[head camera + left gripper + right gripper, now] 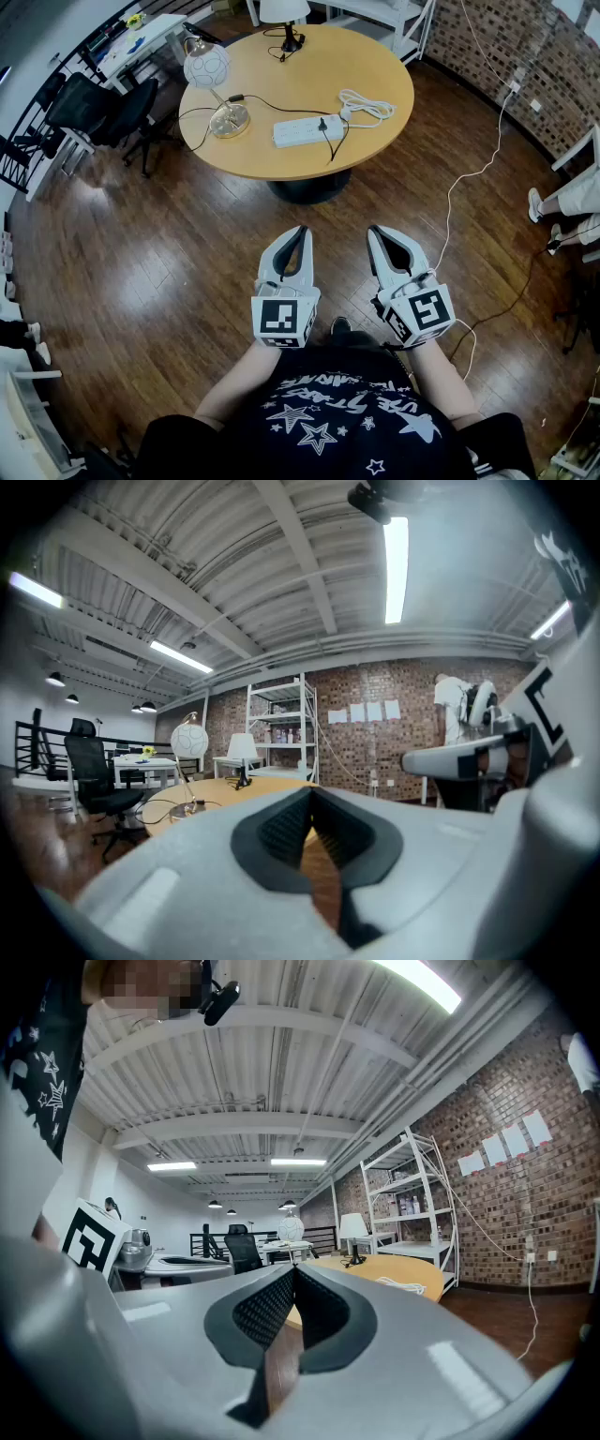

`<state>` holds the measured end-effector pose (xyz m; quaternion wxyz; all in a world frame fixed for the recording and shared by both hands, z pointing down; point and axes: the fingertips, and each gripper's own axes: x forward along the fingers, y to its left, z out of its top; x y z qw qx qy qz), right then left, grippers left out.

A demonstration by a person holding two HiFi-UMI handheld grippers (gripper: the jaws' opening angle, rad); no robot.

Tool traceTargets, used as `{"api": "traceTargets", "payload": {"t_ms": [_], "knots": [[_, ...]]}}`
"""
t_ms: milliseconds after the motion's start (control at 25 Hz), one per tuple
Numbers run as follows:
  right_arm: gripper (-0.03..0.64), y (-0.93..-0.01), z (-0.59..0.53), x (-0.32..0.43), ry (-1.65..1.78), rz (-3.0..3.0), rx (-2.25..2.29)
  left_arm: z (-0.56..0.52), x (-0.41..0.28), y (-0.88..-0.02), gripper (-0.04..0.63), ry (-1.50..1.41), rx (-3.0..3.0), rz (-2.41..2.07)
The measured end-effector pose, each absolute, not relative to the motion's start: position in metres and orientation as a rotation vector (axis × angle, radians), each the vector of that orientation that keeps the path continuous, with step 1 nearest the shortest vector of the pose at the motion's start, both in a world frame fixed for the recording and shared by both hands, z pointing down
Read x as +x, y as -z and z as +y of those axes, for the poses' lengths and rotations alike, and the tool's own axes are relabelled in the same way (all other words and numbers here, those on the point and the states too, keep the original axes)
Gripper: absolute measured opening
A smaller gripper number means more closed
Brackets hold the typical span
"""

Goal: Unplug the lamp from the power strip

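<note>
On the round wooden table [375, 56] stands a lamp with a white globe shade [206, 66] and a shiny round base [230, 120]. Its black cord runs to a black plug [323, 123] seated in the white power strip [302, 131]. The strip's own white cord [367, 105] lies coiled to the right. My left gripper [302, 229] and right gripper [373, 230] hang side by side over the floor, well short of the table, both shut and empty. The left gripper view shows the globe lamp [188, 738] far off beyond the closed jaws [311, 791]. The right gripper [292, 1269] also points toward the table.
A second lamp with a white shade [284, 11] stands at the table's far edge. Black office chairs [112, 108] and a white desk [141, 37] sit to the left, white shelving [398, 19] at the back. A white cable [469, 178] crosses the floor; a seated person's legs [572, 202] are at right.
</note>
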<state>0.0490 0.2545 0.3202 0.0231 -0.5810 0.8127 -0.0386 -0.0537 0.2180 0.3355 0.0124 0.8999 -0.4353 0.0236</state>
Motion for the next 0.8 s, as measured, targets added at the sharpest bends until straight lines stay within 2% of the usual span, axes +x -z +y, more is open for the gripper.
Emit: {"api": "traceTargets", "payload": {"t_ms": [320,800], "knots": [[0.009,-0.325,0.231,0.075,0.135,2.564,-1.748,0.204,-0.047,-0.322,0.005,-0.108,2.769,-1.495],[0.009,-0.345,0.162,0.076,0.149,2.626,-1.747,0.131,-0.043,-0.354,0.005,-0.099,2.75,-1.511]]}}
